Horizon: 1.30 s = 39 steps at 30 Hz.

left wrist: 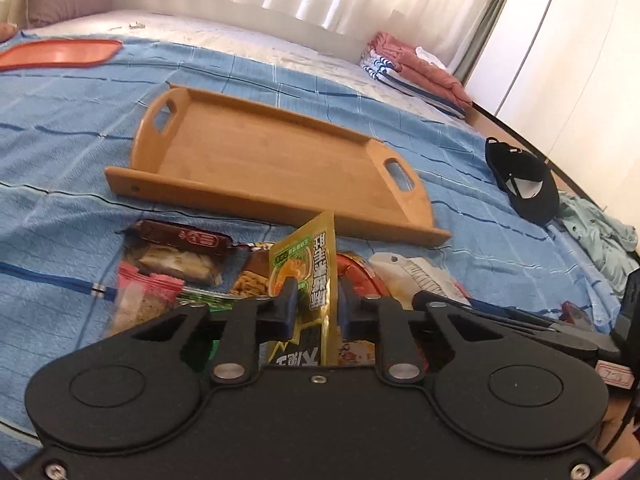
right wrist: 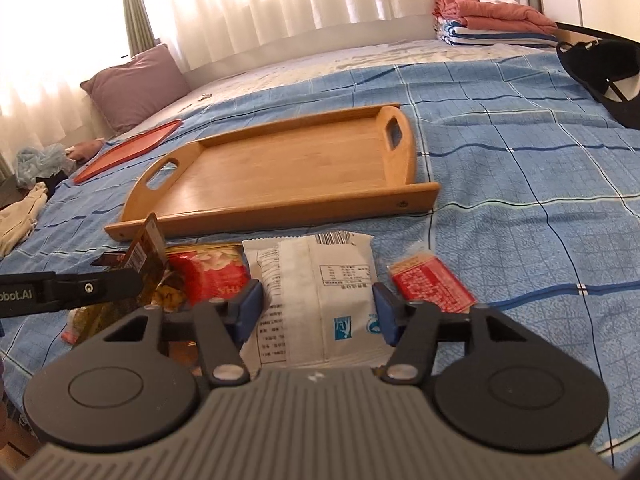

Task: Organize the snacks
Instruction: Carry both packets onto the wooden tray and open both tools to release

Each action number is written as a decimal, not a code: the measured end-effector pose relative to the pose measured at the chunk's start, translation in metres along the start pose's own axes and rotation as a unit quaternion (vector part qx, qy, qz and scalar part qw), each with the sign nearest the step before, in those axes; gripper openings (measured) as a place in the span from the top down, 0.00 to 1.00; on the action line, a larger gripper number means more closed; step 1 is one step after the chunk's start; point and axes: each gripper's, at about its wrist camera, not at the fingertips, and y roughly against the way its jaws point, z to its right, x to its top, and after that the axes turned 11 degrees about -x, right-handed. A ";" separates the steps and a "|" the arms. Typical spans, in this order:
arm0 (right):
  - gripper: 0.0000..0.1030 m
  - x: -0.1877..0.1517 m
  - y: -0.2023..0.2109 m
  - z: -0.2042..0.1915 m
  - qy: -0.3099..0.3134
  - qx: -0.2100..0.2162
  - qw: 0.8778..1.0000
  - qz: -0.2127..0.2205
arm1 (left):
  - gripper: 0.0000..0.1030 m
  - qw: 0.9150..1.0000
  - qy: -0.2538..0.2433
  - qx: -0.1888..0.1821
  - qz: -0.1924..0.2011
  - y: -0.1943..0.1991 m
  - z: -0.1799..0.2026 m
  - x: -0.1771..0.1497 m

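Observation:
A wooden tray (left wrist: pixel 256 160) with cut-out handles lies on the blue checked bedspread; it also shows in the right wrist view (right wrist: pixel 280 168). My left gripper (left wrist: pixel 316 300) is shut on a yellow snack packet (left wrist: pixel 312 264), held upright over a pile of snacks (left wrist: pixel 176 256) in front of the tray. My right gripper (right wrist: pixel 318 306) is open, its blue pads on either side of a white snack packet (right wrist: pixel 316 276) that lies flat. A red packet (right wrist: pixel 432 284) lies to its right and a red-and-gold one (right wrist: pixel 208 272) to its left.
An orange lid (left wrist: pixel 60 54) lies far left on the bed. Folded towels (left wrist: pixel 416 68) sit at the back right, a black cap (left wrist: pixel 524 180) to the right. A purple pillow (right wrist: pixel 136 84) and loose clothes (right wrist: pixel 24 208) are at the left.

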 end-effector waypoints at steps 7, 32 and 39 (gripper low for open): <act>0.40 -0.004 0.003 -0.008 0.017 -0.015 1.000 0.007 | 0.71 0.999 -0.006 0.036 -0.028 0.001 -0.012 -0.006; 0.42 0.030 0.049 -0.022 0.010 -0.015 0.999 0.045 | 0.95 0.996 -0.070 0.048 0.010 0.029 0.023 0.029; 0.41 0.048 0.058 -0.029 0.020 -0.016 0.998 0.050 | 0.95 0.995 -0.084 0.052 0.010 0.030 0.031 0.050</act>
